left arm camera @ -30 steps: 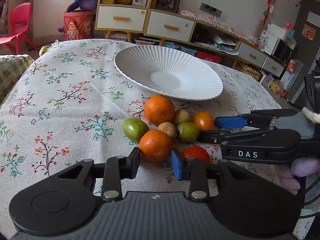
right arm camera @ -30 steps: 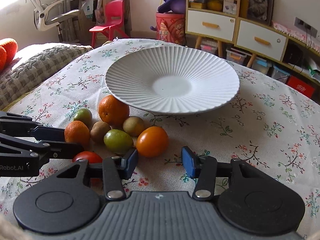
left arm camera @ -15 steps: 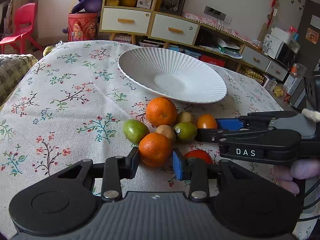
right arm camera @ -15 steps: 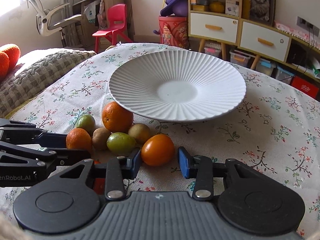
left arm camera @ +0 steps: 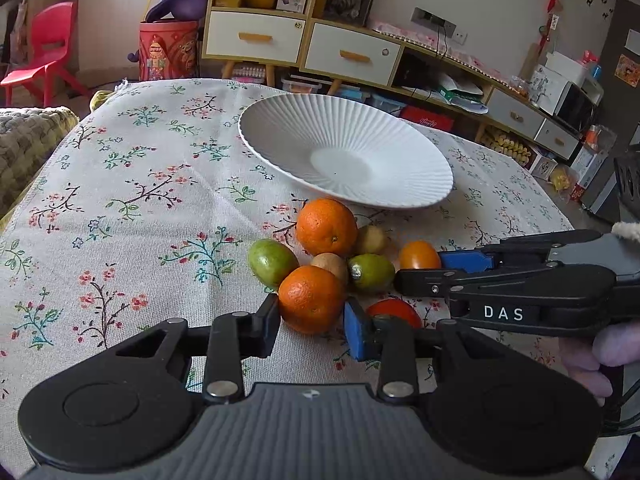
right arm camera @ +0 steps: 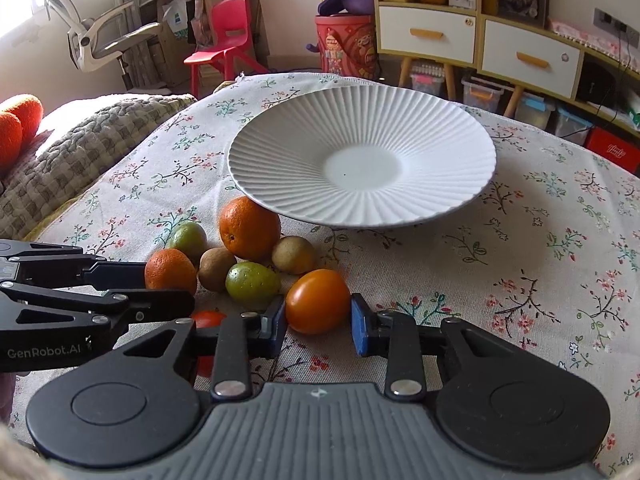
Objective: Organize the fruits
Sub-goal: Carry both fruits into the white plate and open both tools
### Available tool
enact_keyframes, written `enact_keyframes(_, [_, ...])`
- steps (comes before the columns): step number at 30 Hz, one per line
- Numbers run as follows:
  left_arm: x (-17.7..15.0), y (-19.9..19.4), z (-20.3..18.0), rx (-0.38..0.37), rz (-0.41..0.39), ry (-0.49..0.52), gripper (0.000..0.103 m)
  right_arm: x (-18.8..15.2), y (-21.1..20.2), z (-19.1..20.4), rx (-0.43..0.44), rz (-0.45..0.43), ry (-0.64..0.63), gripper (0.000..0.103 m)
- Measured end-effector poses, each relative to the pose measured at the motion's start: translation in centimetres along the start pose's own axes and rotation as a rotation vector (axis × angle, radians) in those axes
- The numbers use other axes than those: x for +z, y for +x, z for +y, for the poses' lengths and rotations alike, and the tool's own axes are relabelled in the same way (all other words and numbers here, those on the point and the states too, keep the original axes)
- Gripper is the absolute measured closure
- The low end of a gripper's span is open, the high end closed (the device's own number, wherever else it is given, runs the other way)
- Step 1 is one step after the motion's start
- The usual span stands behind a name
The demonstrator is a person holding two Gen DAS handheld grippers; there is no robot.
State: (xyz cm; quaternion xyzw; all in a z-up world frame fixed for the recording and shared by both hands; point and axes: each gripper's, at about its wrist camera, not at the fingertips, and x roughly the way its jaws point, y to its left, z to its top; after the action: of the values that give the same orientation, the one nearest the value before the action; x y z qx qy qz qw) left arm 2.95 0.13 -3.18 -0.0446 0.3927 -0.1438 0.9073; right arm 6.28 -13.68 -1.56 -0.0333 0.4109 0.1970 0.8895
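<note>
Orange tomato [right arm camera: 318,301] — seemingly pinched between right jaws

Fruit cluster below a white plate

The left gripper [left arm camera: 311,322] closes its pads on the nearest orange [left arm camera: 311,299], on a floral tablecloth [left arm camera: 120,184]. The right gripper [left arm camera: 420,266] pinches an orange tomato [left arm camera: 419,255]. Behind lies the ribbed white plate [left arm camera: 280,128]

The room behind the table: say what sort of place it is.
Most likely a family living room: a low sideboard with drawers, a red child's chair, and a floral tablecloth on the table.
</note>
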Motion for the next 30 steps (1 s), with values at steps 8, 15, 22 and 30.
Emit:
enact_keyframes(8, [0.6,-0.5,0.1,0.006,-0.011,0.007,0.084,0.5,-1.1,0.4,-0.013,-0.005,0.003,0.074])
enact_keyframes(15, [1.3,-1.0,0.0,0.019,-0.026,0.008,0.084,1.3,-2.3,0.2,-0.022,-0.039,0.023,0.074])
enact_keyframes(22, [2.5,-1.4,-0.2,0.036,-0.052,0.004,0.084,2.5,-2.4,-0.3,-0.044,-0.057,0.026,0.074])
enact_keyframes(30, [4.3,-0.6,-0.7,0.052,-0.065,0.034,0.084,4.0,-1.6,-1.1,-0.058,-0.076,0.028,0.074])
